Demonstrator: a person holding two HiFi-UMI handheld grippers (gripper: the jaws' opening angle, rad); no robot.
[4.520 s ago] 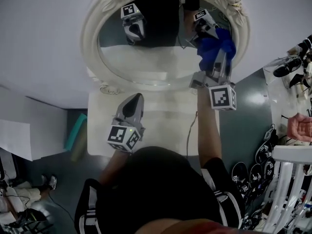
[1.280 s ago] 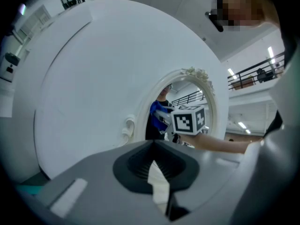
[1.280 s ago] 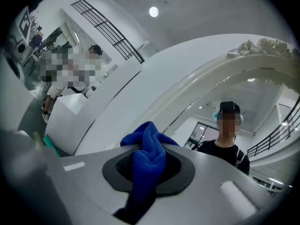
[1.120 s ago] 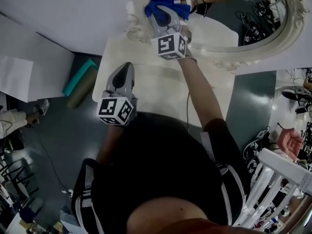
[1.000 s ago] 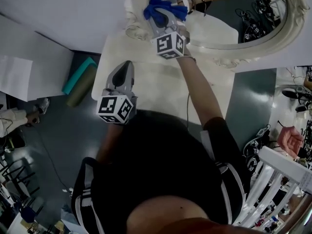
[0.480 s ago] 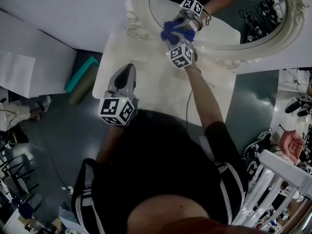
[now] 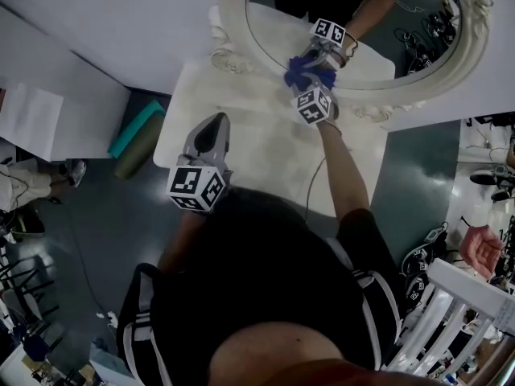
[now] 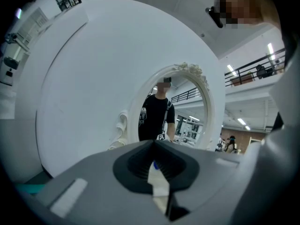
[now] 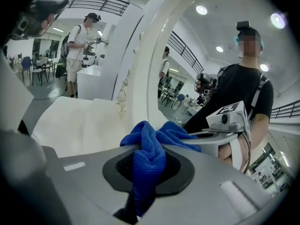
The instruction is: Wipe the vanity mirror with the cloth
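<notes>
While the head view has the right gripper holding the blue cloth up against the vanity mirror near its bottom edge, I'd say wiping's underway. Left gripper view: left gripper pinched together, empty, idle. Right gripper view: jaws clamped on the cloth by the glass, no idea how much is left.

i see a teal roll on the dark floor at mid left, a white sheet at far left, shoes at the right edge.

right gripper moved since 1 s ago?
Yes. The right gripper with the cloth slid rightward along the mirror frame, away from its left scroll.
</notes>
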